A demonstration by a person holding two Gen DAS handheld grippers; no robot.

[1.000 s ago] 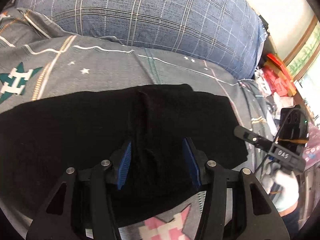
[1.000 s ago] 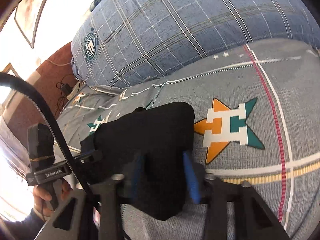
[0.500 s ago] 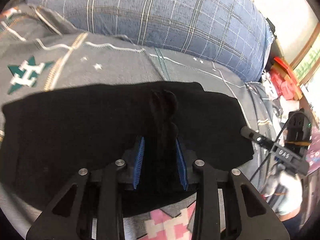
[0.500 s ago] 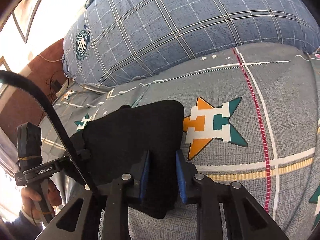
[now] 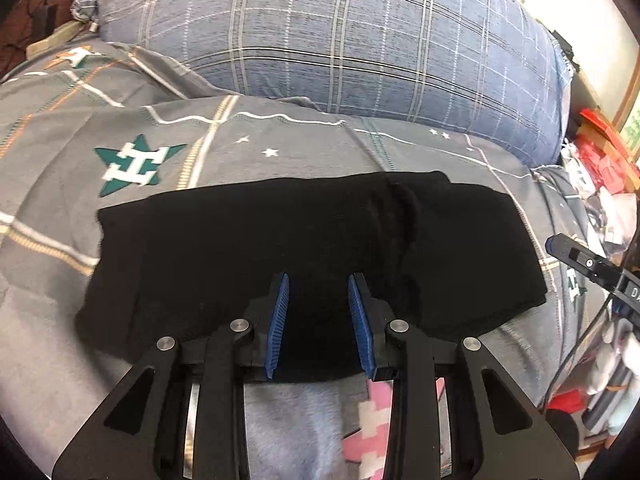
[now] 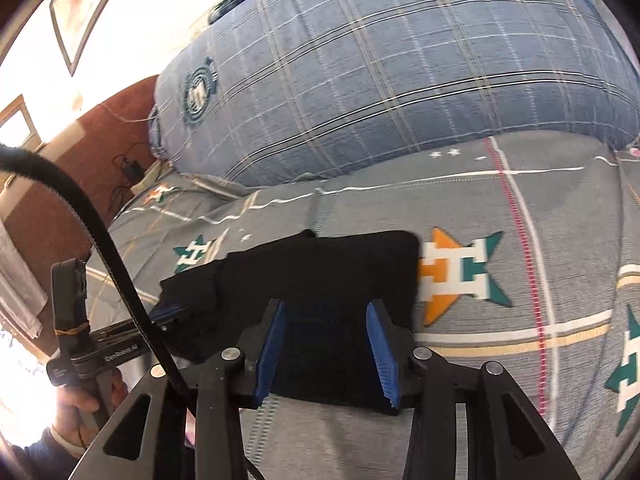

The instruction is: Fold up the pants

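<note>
Quick count: one pair of black pants [image 5: 304, 240], folded flat on the grey bedspread [image 5: 280, 148]. One big blue plaid pillow [image 5: 340, 40] just behind the pants. Two grippers: left gripper [image 5: 318, 320] and right gripper [image 6: 326, 356], both at the near edge of the pants. Star logos on the bedspread: four in the right wrist view, three in the left.

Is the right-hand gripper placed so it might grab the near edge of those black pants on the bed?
Probably yes. The right gripper sits right over the near edge of the black pants, fingers opening on either side of the cloth, nothing blocking.
</note>
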